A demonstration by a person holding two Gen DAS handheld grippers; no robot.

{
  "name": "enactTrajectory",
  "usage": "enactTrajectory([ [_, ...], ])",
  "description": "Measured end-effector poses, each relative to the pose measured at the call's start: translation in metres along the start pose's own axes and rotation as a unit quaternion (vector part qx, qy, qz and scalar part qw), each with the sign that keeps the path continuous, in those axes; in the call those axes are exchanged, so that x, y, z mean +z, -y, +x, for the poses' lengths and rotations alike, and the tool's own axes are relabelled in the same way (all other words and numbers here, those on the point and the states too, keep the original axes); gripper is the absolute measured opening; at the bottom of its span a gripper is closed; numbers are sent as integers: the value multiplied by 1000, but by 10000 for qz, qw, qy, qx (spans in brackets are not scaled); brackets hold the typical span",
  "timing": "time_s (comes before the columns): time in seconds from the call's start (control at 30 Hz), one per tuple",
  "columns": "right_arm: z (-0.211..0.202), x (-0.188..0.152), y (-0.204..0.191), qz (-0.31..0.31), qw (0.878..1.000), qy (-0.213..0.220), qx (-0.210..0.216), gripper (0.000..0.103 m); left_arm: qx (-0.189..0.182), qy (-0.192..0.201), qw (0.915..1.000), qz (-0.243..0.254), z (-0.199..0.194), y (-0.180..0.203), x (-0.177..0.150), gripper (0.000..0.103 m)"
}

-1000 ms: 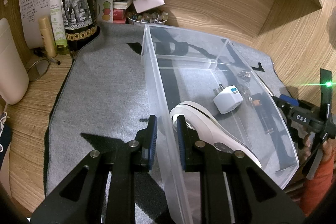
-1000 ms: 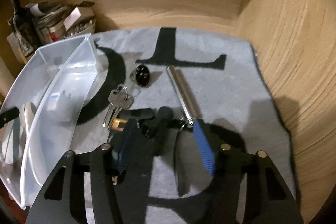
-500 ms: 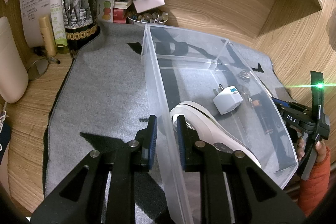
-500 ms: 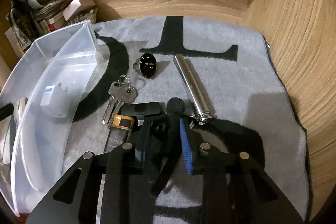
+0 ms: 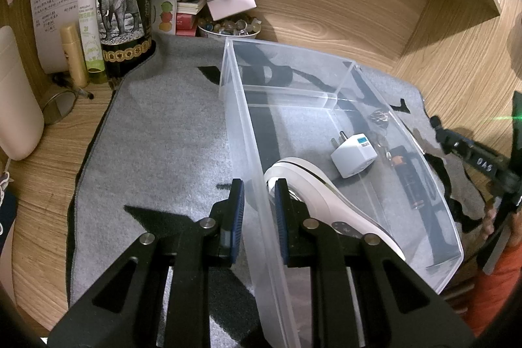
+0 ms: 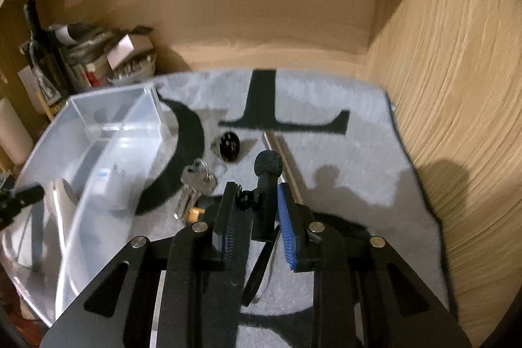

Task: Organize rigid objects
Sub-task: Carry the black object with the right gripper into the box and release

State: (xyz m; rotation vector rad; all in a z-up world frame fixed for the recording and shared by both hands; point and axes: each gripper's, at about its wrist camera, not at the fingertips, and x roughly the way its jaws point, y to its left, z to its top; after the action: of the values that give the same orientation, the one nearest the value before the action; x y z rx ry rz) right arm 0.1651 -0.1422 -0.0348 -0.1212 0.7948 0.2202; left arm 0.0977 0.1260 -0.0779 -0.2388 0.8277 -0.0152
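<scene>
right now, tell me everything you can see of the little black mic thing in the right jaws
The small black clip-on microphone has a round, fuzzy foam head on a slim dark stem, with a small black clip part at its left side. It stands roughly upright between the blue-padded jaws of the right gripper, which are shut on its stem, head poking above the pads. It appears lifted clear of the grey felt mat. A thin dark cable hangs below it. The view is motion-blurred.

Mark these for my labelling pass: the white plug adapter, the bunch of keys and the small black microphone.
white plug adapter [image 5: 354,156], left wrist view, on its white top face.
bunch of keys [image 6: 195,183], right wrist view, on the silver key heads.
small black microphone [image 6: 268,163], right wrist view, on its foam head.
</scene>
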Motion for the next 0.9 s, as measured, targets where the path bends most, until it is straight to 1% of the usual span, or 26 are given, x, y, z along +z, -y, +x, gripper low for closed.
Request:
enactTrajectory([
  [0.27, -25, 16, -15, -172, 9989, 435, 103, 22, 1, -2, 10000, 2, 0, 0, 0, 18],
  [0.43, -34, 25, -33, -352, 9968, 634, 325, 22, 0, 0, 10000, -8, 0, 0, 0, 18],
  [0.7, -38, 33, -65, -659, 9920, 771, 755, 22, 5, 0, 10000, 3, 0, 0, 0, 18],
  [0.9, -35, 32, -89, -883, 9878, 724, 1056, 22, 3, 0, 10000, -3, 0, 0, 0, 18],
])
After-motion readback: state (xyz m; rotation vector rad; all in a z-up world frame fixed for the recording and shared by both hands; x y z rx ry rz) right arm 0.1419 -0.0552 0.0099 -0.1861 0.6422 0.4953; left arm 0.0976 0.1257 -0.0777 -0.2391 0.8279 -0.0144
